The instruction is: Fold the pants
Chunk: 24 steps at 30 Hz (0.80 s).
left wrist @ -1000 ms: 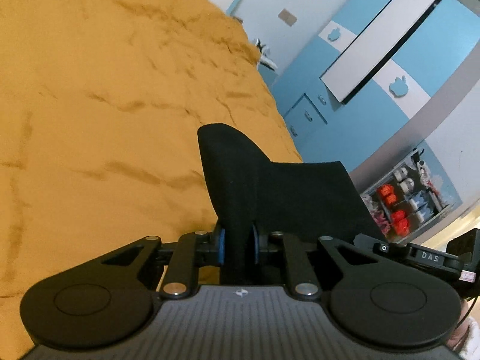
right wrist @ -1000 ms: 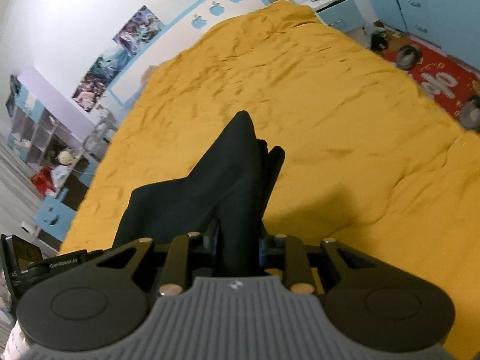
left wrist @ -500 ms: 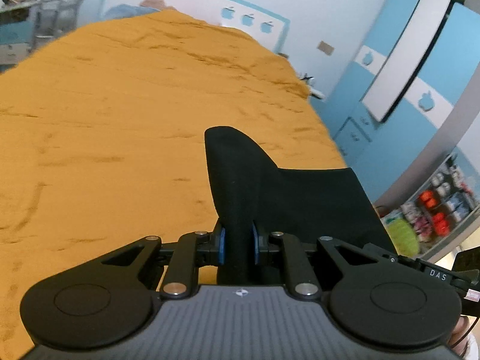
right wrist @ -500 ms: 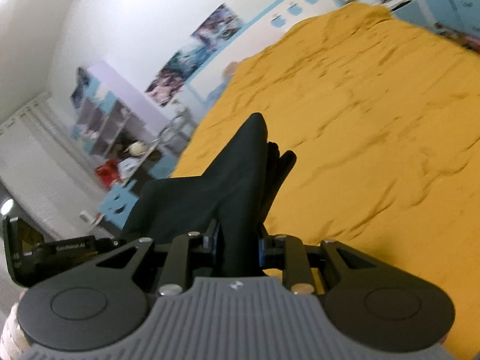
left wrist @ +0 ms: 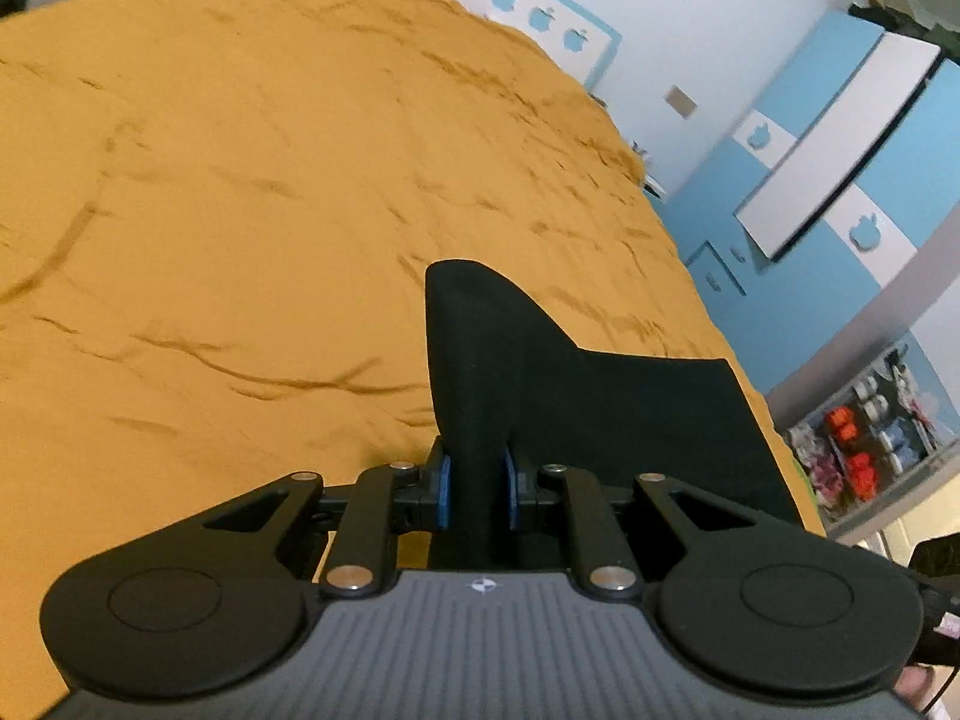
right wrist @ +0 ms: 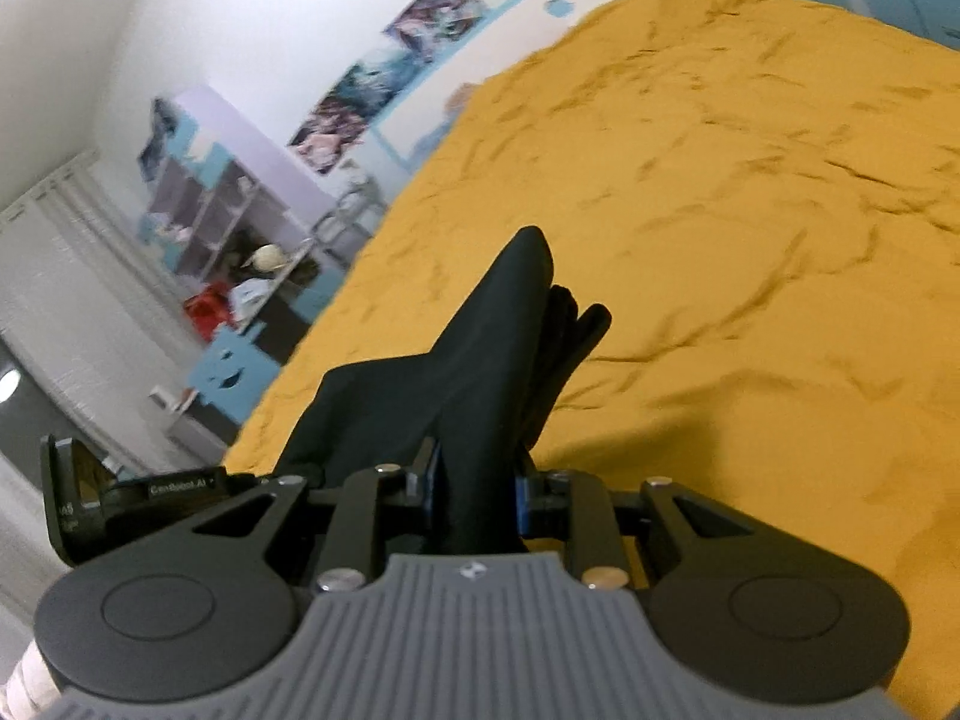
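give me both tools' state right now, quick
Left tool: closed on the black pants.
Right tool: closed on the same black pants.

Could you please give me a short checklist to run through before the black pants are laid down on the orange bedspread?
1. Left claw shut on the black pants: ok, fabric is pinched between the blue pads.
2. Right claw shut on the pants: ok, a thick bunch of fabric sits between its pads.
3. Cloth spanning from one claw toward the other without a twist: cannot tell, only the part near each claw shows.
4. Orange bedspread ahead free of objects: ok, only wrinkles show.
5. Layers aligned at the right claw: not ok, separate folds stick out beside the main fold.
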Tool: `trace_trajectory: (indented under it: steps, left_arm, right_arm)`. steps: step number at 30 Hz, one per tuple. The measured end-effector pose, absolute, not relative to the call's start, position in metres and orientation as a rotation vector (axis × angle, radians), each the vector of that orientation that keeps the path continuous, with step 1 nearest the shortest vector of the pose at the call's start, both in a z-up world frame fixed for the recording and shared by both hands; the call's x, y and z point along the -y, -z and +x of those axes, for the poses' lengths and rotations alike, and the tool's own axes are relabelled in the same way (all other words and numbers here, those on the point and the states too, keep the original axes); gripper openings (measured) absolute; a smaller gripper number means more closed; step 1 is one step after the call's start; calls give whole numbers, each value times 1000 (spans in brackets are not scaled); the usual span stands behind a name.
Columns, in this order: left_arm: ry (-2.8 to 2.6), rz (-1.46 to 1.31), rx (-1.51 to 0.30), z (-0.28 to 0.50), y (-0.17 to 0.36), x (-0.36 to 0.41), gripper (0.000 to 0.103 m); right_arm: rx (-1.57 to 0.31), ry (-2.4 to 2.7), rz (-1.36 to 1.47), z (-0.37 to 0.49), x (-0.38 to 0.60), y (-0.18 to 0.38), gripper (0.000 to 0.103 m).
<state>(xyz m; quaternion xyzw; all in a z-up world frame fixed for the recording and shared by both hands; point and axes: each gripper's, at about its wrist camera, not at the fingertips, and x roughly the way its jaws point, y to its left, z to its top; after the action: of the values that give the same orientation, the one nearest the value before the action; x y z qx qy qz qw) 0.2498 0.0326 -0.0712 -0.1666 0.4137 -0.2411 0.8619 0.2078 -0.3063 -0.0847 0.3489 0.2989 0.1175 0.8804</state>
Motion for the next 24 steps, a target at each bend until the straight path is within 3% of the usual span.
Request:
trace_trajectory:
  steps: [11,15,19,24]
  left_arm:
    - [549,-336,-958,312,134,6,18]
    - [546,-364,-993,318,158,-1,24]
    - [521,-285,-984,318,157,-9,33]
    - [479,-201,-945,311,130,-18,28]
  right_arm:
    - [-702,-152,744,274,360,143,19]
    - [-743,-143,767,278,366,170,19]
    - [-758,-151,761,277,370,176,20]
    - [-751,-104,683,268,380,155,25]
